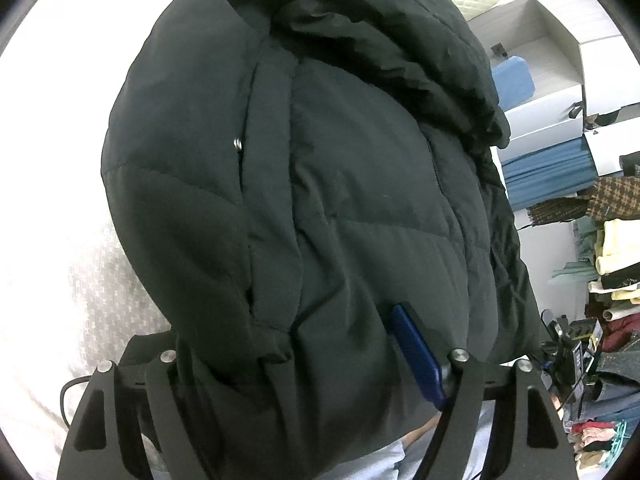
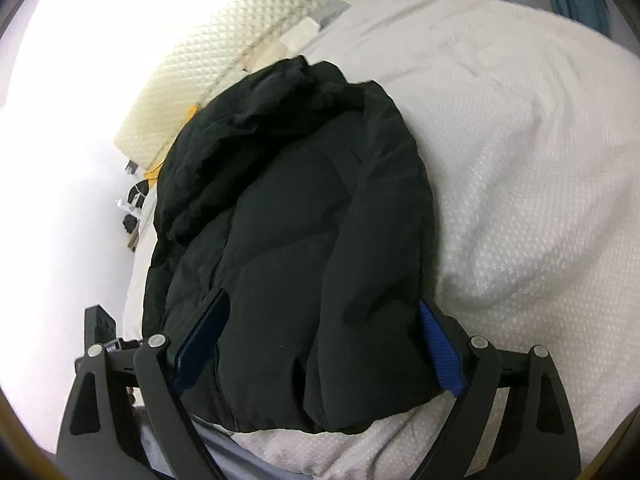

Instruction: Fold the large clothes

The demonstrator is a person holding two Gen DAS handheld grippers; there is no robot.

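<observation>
Jacket [image 2: 288,216] on bed cover [image 2: 520,184], pillow [image 2: 224,60] behind it, clothes pile [image 1: 608,264] right

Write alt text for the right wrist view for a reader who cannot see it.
A folded black puffer jacket lies on a white textured bedspread, its near end sitting between the blue-padded fingers of the right gripper, which spread wide on either side. A cream quilted pad lies beyond the jacket.

left wrist cam looks along its fingers, pressed close against the black puffer jacket [image 1: 320,184], shelves at right edge, right wrist cam slightly farther back, looking down over same jacket [image 2: 288,240] on white bedding [image 2: 520,160], jacket shared
</observation>
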